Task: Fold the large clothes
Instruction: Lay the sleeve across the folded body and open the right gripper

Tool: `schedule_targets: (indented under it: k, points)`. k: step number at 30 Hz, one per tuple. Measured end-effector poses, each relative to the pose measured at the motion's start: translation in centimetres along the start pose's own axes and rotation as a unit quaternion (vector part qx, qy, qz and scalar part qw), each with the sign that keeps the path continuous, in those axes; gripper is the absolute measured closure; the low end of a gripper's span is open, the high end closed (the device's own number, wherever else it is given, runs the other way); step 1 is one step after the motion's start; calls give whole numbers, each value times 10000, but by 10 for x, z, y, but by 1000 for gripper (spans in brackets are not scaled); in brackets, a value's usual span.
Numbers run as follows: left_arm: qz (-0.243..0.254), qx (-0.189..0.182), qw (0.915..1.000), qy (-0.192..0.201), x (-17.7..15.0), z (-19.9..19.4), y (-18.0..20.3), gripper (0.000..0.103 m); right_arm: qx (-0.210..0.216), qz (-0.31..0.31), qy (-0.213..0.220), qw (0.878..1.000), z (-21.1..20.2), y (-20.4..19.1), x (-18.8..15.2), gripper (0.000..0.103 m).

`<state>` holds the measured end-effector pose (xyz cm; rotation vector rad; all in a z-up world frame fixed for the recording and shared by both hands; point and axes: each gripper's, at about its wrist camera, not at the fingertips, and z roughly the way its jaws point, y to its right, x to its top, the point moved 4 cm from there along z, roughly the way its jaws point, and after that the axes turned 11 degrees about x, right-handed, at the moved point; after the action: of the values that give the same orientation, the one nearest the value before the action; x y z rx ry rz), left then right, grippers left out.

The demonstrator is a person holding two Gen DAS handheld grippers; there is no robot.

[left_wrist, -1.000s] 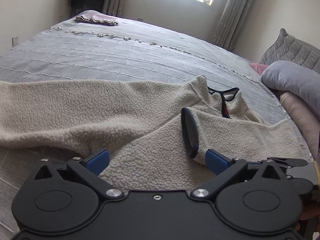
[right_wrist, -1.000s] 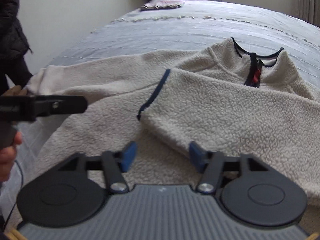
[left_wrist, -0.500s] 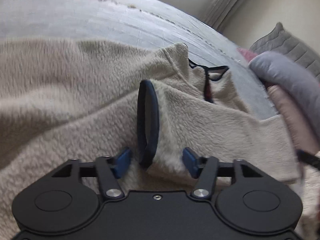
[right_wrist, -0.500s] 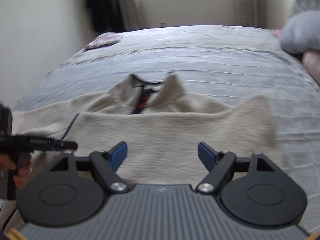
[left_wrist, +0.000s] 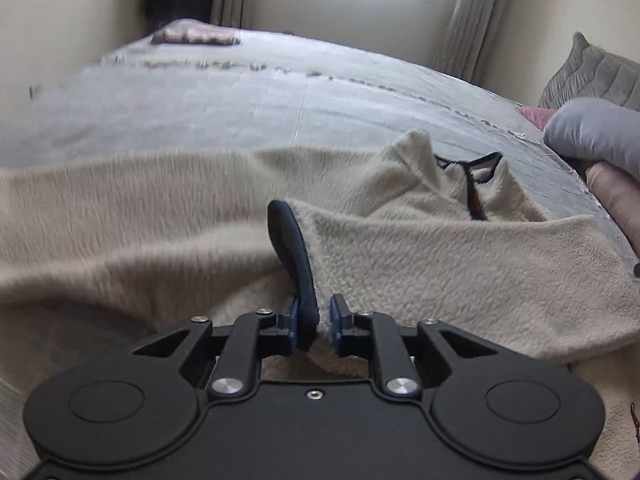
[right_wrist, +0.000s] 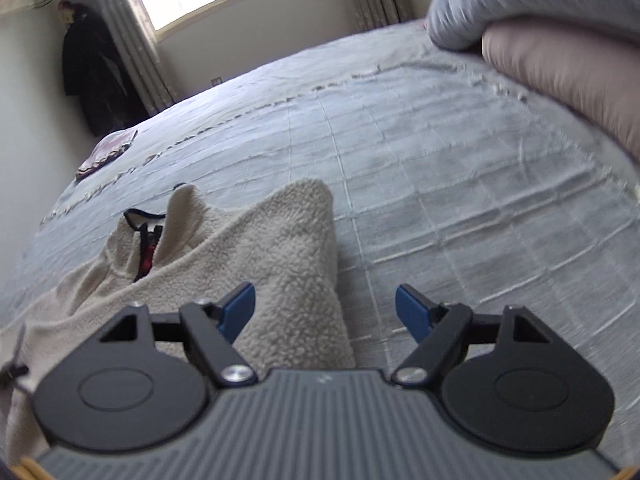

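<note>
bed (left_wrist: 248, 108): we see grey quilted cover filling both views, window and curtains at far wall.
fleece pullover (left_wrist: 440, 264): cream, we see it spread across the near part of the bed; zip collar (left_wrist: 472, 176) with dark trim raised toward far side; in right view one fleece fold (right_wrist: 296, 240) peaks up over the cover.
pillows (right_wrist: 560, 52): we note grey one stacked on pink one at bed's right edge, apart from the pullover; grey cushion (left_wrist: 592, 76) behind them.
folded cloth (left_wrist: 196, 36): small, pinkish, at far corner of bed, well apart.
dark coat (right_wrist: 96, 72): hangs in the corner by the curtain.
navy cuff (left_wrist: 294, 256): sleeve end, stands up edge-on, blocks our view of fleece behind it.
left gripper (left_wrist: 314, 320): narrow, pads clamped on navy cuff.
right gripper (right_wrist: 324, 308): wide, jaws closing; we see fleece edge between them by the left pad, pads not pressing it.
</note>
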<state>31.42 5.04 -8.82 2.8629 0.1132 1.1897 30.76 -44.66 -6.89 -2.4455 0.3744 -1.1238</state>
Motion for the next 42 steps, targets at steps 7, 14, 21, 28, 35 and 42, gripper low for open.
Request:
schedule_targets:
  k: [7,14,21,28,35,42]
  points:
    - [34,-169,9997,148,-9,0,-3,82,-378,-44,55,9993,25,-7,-14,86]
    - [397,157,9979,486,-3,-15,-1,48,-879,-971,107,9913,20,-39,-21,68]
    - [263,-77,9938,1075,10,-29,11,43,-475,-1408,306,9884,6,-80,-22,62]
    - [573,-214,9974,386,-19,17,29,42,-646,-1417,-300,9873,44,-63,-55,63]
    - [684,-139,9970,343,-18,-7,27,36,-668,-1496,-362,9858,25,-87,-60,41]
    - [486,265,9984,122,-19,-34,-22,1,-354,-1384,-626,9878,0,-118,-75,13]
